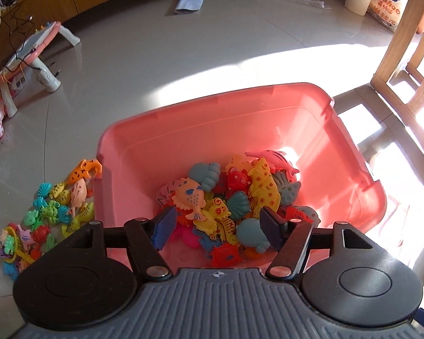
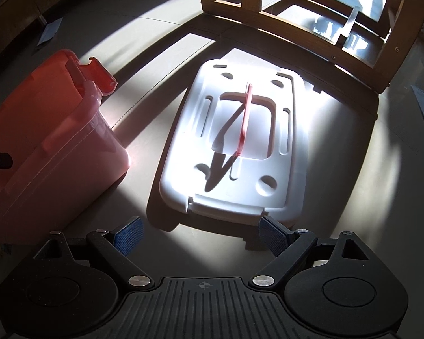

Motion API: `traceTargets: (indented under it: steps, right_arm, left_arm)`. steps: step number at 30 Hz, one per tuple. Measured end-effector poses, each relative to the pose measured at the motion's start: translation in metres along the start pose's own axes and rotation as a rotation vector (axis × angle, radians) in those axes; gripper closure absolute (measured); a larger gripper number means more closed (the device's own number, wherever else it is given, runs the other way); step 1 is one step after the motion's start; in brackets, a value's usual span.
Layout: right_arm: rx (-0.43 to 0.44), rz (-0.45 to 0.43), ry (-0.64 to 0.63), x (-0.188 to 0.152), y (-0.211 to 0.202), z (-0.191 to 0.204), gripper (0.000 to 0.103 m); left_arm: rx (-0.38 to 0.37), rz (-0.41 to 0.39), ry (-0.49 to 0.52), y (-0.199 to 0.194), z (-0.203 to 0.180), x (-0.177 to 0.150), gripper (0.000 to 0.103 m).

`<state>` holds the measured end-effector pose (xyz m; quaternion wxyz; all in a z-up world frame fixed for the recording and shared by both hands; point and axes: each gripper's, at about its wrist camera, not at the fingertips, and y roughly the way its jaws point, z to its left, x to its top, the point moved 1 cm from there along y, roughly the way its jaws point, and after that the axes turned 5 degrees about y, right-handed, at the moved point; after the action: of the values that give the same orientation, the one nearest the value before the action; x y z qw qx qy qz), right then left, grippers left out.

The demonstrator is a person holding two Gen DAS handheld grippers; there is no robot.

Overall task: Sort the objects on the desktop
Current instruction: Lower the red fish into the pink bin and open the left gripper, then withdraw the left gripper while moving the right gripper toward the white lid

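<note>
My left gripper [image 1: 219, 226] hangs over the pink bin [image 1: 144, 152], jaws apart and empty, above the toy pile [image 1: 234, 197] heaped in its near right part. More toys [image 1: 51, 212] lie on the floor [image 1: 183, 65] just left of the bin. My right gripper [image 2: 200, 234], jaws apart and empty, faces the white lid [image 2: 291, 147] flat on the floor beside the bin.

Toy heap [image 1: 229, 197] lies in bin [image 1: 132, 152]; loose toys [image 1: 48, 214] on floor at bin's 9 o'clock; lid [image 2: 231, 144] at 3 o'clock.
</note>
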<state>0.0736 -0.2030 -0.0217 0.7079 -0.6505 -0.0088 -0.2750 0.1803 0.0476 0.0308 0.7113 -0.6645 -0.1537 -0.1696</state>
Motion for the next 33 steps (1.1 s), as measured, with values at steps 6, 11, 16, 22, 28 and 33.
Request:
traceTargets:
  steps: [6,11,16,22,28,33]
  right_arm:
    - [0.019,-0.034,-0.015,0.001,-0.026,-0.005,0.015]
    - [0.031,-0.066,-0.025,0.004,-0.051,-0.015,0.015]
    - [0.029,-0.098,-0.007,0.007,-0.072,-0.03,0.015]
    - [0.021,-0.128,0.005,0.006,-0.094,-0.043,0.015]
    - [0.024,-0.174,0.001,0.011,-0.117,-0.046,0.014]
    - [0.018,-0.177,0.063,0.019,-0.124,-0.055,0.013]
  left_arm:
    - [-0.01,-0.06,0.02,-0.042,-0.012,-0.013,0.022]
    - [-0.007,-0.084,0.075,-0.066,-0.029,-0.032,0.019]
    - [-0.018,-0.076,0.126,-0.08,-0.045,-0.057,0.019]
    - [-0.011,-0.071,0.178,-0.093,-0.057,-0.075,0.019]
    - [-0.012,-0.071,0.181,-0.102,-0.059,-0.081,0.015]
    - [-0.033,-0.056,0.186,-0.104,-0.062,-0.085,0.015]
